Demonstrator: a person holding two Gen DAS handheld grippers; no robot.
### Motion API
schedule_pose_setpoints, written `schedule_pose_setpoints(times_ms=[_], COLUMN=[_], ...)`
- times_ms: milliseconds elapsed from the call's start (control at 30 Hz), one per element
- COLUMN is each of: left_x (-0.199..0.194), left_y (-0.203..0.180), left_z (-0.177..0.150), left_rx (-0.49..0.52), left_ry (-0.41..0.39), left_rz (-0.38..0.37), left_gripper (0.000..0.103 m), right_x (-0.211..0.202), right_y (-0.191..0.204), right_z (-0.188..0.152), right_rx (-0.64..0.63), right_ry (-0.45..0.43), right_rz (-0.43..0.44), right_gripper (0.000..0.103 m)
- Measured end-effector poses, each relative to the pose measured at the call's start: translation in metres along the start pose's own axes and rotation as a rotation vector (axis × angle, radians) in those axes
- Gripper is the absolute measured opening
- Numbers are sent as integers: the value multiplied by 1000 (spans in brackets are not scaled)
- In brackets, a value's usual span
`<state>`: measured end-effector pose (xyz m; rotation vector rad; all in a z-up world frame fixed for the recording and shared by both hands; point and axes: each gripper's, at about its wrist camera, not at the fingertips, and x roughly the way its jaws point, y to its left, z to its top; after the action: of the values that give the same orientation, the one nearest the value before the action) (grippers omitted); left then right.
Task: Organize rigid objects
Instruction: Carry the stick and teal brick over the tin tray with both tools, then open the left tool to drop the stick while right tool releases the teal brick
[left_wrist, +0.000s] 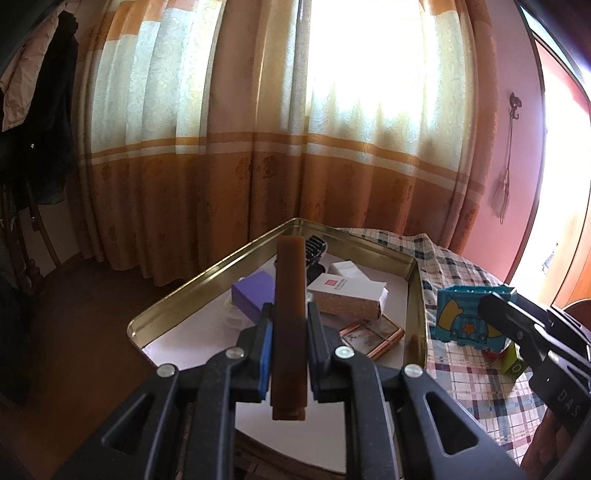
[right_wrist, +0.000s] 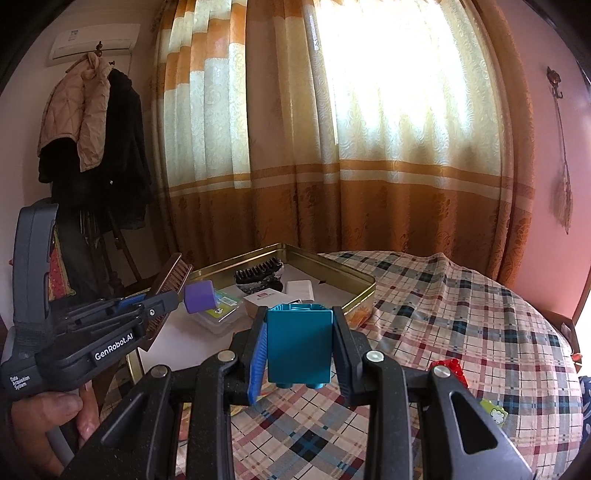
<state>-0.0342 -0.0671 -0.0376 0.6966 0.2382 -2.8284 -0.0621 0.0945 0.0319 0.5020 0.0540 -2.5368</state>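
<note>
My left gripper (left_wrist: 290, 308) is shut on a long brown wooden brush (left_wrist: 290, 295), seen edge-on and hanging over the gold tin tray (left_wrist: 207, 275). The right wrist view shows the same gripper (right_wrist: 171, 297) at the left with the brush (right_wrist: 171, 277) above the tray's near-left corner. My right gripper (right_wrist: 301, 312) is shut on a teal toy block (right_wrist: 299, 343), held over the plaid cloth just in front of the tray's rim (right_wrist: 332, 267). In the left wrist view that block (left_wrist: 461, 317) shows to the right of the tray.
In the tray lie a purple box (left_wrist: 253, 295), a white and cork box (left_wrist: 347, 295), a black comb (left_wrist: 316, 245) and a copper-framed piece (left_wrist: 373, 336). A red brick (right_wrist: 452, 367) and a green brick (right_wrist: 495, 413) rest on the plaid tablecloth (right_wrist: 443, 295). Coats (right_wrist: 92, 129) hang at the left.
</note>
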Motion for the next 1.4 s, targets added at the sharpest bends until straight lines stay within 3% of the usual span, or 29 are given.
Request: schedule_pose_setpoints(times_ms=[400, 767, 1000, 1033, 1067, 1133, 1233, 1367, 1400], left_x=[6, 27, 40, 42, 42, 39, 31, 20, 18], left_y=[8, 26, 29, 30, 30, 32, 35, 28, 24], left_z=[7, 18, 21, 21, 21, 20, 21, 22, 22], left_rx=[-3, 4, 8, 11, 12, 4, -23, -37, -35], left_ry=[10, 95, 131, 135, 140, 131, 103, 95, 93], left_rz=[25, 70, 81, 85, 89, 95, 119, 99, 93], left_gripper=[14, 14, 15, 20, 24, 50, 77, 79, 84], right_x=[6, 53, 85, 87, 90, 87, 75, 42, 28], right_y=[14, 33, 40, 42, 45, 46, 41, 17, 3], right_z=[13, 23, 28, 28, 27, 26, 26, 24, 22], right_rx=[-25, -62, -52, -56, -63, -58, -47, -39, -31], right_ry=[-9, 130, 169, 175, 179, 174, 160, 122, 111], right_rz=[31, 145, 150, 148, 141, 148, 146, 103, 69], right_gripper=[34, 34, 34, 35, 43, 55, 58, 67, 69])
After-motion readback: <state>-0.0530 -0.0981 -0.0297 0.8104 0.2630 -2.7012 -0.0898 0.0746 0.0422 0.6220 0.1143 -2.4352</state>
